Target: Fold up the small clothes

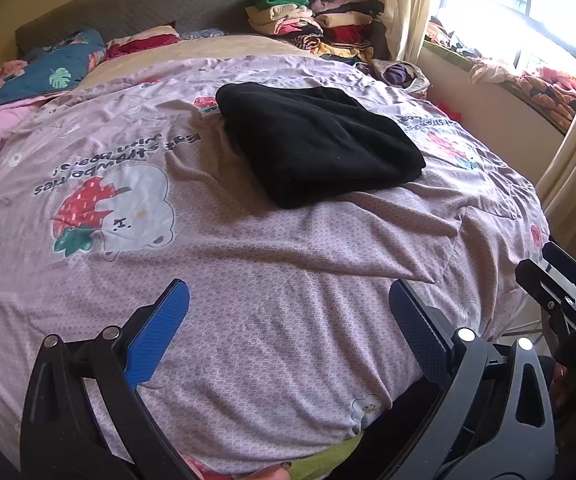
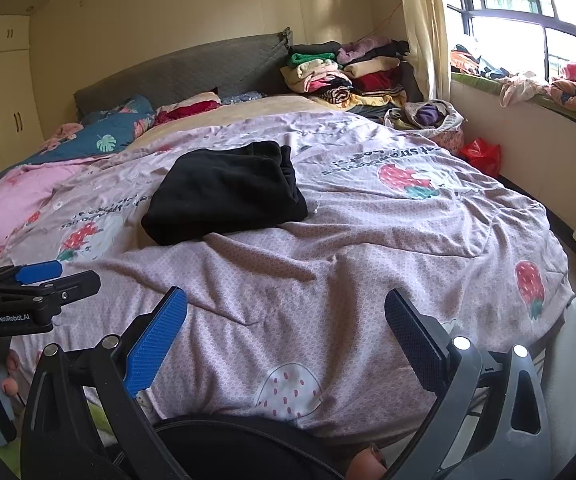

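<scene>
I'm looking across a bedroom with cream walls, a bright barred window [image 2: 528,4] on the right and a grey padded headboard [image 2: 191,70] at the far end. The bed fills most of both views, covered by a wrinkled mauve duvet [image 1: 271,264] printed with strawberries and bears. At its far right corner, against the wall, sits a tall pile of folded clothes [image 1: 316,26] in mixed colours, and more loose garments lie along the window ledge [image 2: 536,84]. A blue floral pillow [image 1: 53,66] rests at the far left near the headboard. Roughly mid-bed, well apart from both my tools, lies the black garment [image 1: 320,142], folded into a thick, roughly rectangular bundle flat on the duvet; from the right wrist view I think its far end shows layered edges, though the dark cloth hides detail. My left gripper [image 1: 288,320] hovers over the near edge of the duvet with its blue-padded jaws spread wide and nothing between them. My right gripper [image 2: 285,320] hangs just beside it, likewise parted and empty. A small red bag [image 2: 482,156] sits on the floor by the window wall.
</scene>
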A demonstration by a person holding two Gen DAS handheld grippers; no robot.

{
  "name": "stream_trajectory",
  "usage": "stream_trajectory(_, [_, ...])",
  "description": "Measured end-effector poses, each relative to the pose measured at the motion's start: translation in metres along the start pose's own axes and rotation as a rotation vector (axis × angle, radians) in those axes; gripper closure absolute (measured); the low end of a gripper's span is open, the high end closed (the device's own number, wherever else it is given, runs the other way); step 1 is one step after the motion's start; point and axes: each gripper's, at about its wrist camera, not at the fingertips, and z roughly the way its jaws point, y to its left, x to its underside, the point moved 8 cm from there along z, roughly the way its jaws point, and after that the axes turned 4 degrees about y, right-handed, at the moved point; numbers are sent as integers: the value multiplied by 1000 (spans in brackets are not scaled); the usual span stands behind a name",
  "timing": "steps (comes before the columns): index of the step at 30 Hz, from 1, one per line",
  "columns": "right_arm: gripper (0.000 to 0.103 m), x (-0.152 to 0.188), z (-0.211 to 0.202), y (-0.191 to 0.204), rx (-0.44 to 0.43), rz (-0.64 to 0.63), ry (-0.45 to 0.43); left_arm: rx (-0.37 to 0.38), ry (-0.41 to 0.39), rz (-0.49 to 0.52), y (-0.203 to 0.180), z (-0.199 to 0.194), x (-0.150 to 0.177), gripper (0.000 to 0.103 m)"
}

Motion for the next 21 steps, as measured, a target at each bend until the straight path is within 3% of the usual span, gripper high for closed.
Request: stream_trajectory(21, [5, 1, 0, 1, 2, -1, 0, -28, 12, -21, 7, 0, 1, 9])
